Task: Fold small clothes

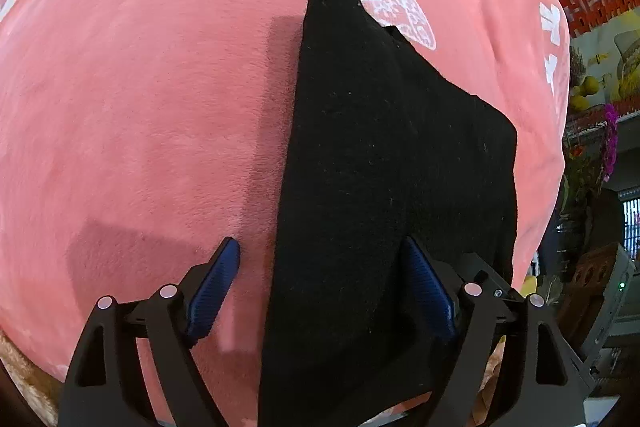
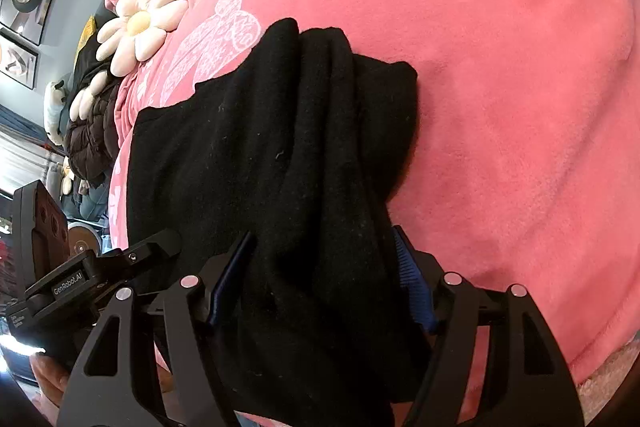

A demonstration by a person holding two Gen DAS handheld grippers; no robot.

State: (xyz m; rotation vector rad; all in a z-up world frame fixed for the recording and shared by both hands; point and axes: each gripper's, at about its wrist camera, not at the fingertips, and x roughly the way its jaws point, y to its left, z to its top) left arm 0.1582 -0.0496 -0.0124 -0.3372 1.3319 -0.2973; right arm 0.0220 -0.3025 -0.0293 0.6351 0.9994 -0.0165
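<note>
A black knitted garment of soft, fuzzy cloth lies on a pink plush blanket printed with white lace butterflies, roughly in the middle of the blanket's visible spread. In the left wrist view it runs as a long dark strip away from the camera and ends in a narrow rounded tip that overlaps one of the white butterfly prints. In the right wrist view the same garment is bunched into several lengthwise ridges, with a flatter panel spreading toward the blanket's left edge.

The left gripper has its jaws spread wide; the blue ribbed pad on one side stands over bare pink blanket and the other rests against the black cloth, which passes between them without being pinched. The right gripper is likewise wide apart, its two blue pads on either side of the bunched cloth; the fabric fills the gap, though it looks draped rather than clamped, and contact at the right pad is hard to judge.

In the right wrist view the left gripper's black body shows at the lower left, beside the garment's flat panel. Farther off, at the blanket's left edge, lie a white daisy-shaped cushion with a yellow centre and a dark puffy jacket.
</note>
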